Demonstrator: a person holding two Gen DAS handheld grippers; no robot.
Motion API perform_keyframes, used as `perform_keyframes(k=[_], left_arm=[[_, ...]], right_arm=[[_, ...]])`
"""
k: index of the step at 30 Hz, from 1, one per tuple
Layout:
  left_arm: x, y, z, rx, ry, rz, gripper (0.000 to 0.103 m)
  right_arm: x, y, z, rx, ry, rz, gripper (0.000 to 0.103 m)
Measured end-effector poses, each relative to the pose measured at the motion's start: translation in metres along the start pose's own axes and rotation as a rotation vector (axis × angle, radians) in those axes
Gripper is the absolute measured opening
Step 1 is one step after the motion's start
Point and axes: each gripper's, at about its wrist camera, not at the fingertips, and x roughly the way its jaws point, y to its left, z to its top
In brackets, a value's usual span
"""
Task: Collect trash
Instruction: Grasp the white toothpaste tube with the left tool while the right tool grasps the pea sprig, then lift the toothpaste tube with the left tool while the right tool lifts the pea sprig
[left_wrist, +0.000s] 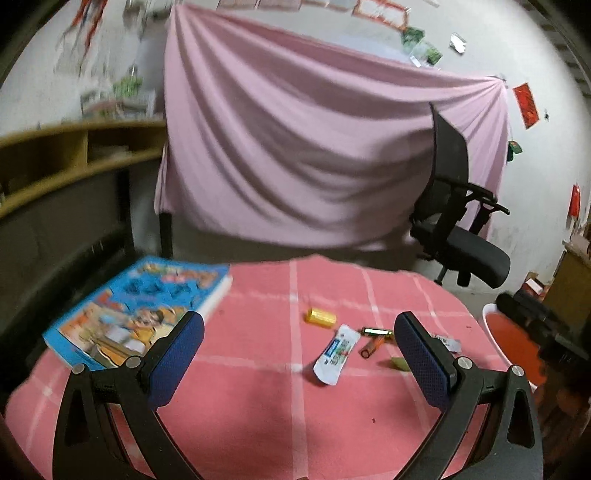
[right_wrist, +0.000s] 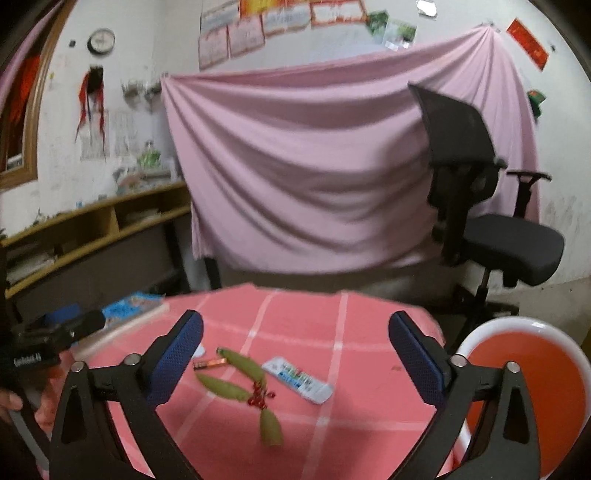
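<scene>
At centre frame on the pink cloth (right_wrist: 369, 350), the white wrapper (right_wrist: 297, 379) lay flat; likely light, limp and slippery, best pinched across its raised end. Both the left gripper (left_wrist: 299, 354) and right gripper (right_wrist: 295, 354) stood wide open, empty.

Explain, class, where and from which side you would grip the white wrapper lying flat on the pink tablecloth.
Grip the white wrapper across its narrow width, near the middle, coming from above. It is a long, thin strip lying flat on the tablecloth, so only its two long edges offer the pads a hold. The right gripper is open and nothing lies between its fingers; I would probably turn it crosswise to the strip first.
</scene>
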Motion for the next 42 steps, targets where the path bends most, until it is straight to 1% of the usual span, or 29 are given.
perform_keyframes(k=[3,4,7,9,10,11,12,13,15,16,17,19,20,21,25,27,30,31,32,34,38,42], left_arm=[[0.015,0.002,0.000,-0.026,0.069,-0.004,0.101],[0.017,0.003,0.000,-0.029,0.084,-0.008,0.101],[0.028,0.001,0.001,-0.031,0.145,-0.010,0.100],[0.037,0.000,-0.001,-0.029,0.191,-0.017,0.100],[0.040,0.000,-0.001,-0.030,0.208,-0.029,0.100],[0.045,-0.001,-0.002,-0.026,0.237,-0.055,0.097],[0.049,-0.003,-0.002,-0.023,0.258,-0.070,0.090],[0.053,-0.003,-0.003,-0.017,0.279,-0.082,0.087],[0.060,-0.007,-0.005,-0.001,0.320,-0.098,0.066],[0.062,-0.008,-0.005,0.004,0.333,-0.100,0.062],[0.064,-0.011,-0.006,0.017,0.341,-0.095,0.061],[0.065,-0.015,-0.004,0.029,0.338,-0.109,0.058],[0.067,-0.018,-0.003,0.036,0.340,-0.121,0.050],[0.069,-0.021,-0.003,0.044,0.346,-0.120,0.047],[0.078,-0.033,-0.005,0.109,0.365,-0.079,0.038],[0.079,-0.039,-0.008,0.138,0.370,-0.066,0.028],[0.082,-0.045,-0.013,0.170,0.377,-0.056,0.018],[0.083,-0.047,-0.013,0.179,0.379,-0.053,0.018],[0.083,-0.048,-0.014,0.185,0.378,-0.051,0.018],[0.083,-0.051,-0.017,0.198,0.371,-0.048,0.018],[0.079,-0.056,-0.019,0.198,0.350,-0.052,0.017],[0.069,-0.056,-0.018,0.153,0.300,-0.074,0.017]], right_arm=[[0.021,0.002,-0.008,0.000,0.108,0.017,0.090],[0.027,0.002,-0.009,0.000,0.142,0.022,0.085],[0.036,-0.001,-0.012,0.017,0.199,0.040,0.081],[0.043,-0.003,-0.015,0.036,0.254,0.068,0.074],[0.048,-0.004,-0.016,0.044,0.281,0.081,0.067],[0.052,-0.005,-0.018,0.053,0.311,0.093,0.059],[0.055,-0.005,-0.020,0.059,0.331,0.102,0.055],[0.058,-0.004,-0.022,0.066,0.348,0.111,0.049],[0.058,-0.004,-0.023,0.071,0.358,0.125,0.046],[0.058,-0.003,-0.023,0.070,0.360,0.131,0.044],[0.058,-0.003,-0.023,0.067,0.363,0.135,0.044],[0.060,0.000,-0.024,0.060,0.376,0.145,0.044],[0.061,0.001,-0.025,0.058,0.386,0.150,0.044],[0.064,0.002,-0.025,0.058,0.396,0.154,0.044],[0.073,0.003,-0.028,0.065,0.441,0.178,0.038],[0.075,0.003,-0.028,0.064,0.452,0.182,0.037],[0.075,0.004,-0.029,0.058,0.458,0.182,0.029],[0.075,0.004,-0.029,0.057,0.461,0.184,0.024],[0.075,0.004,-0.029,0.055,0.463,0.186,0.016],[0.074,0.004,-0.029,0.051,0.459,0.181,0.010],[0.068,0.006,-0.027,0.036,0.428,0.178,0.009],[0.060,0.009,-0.025,0.016,0.385,0.176,0.009]])
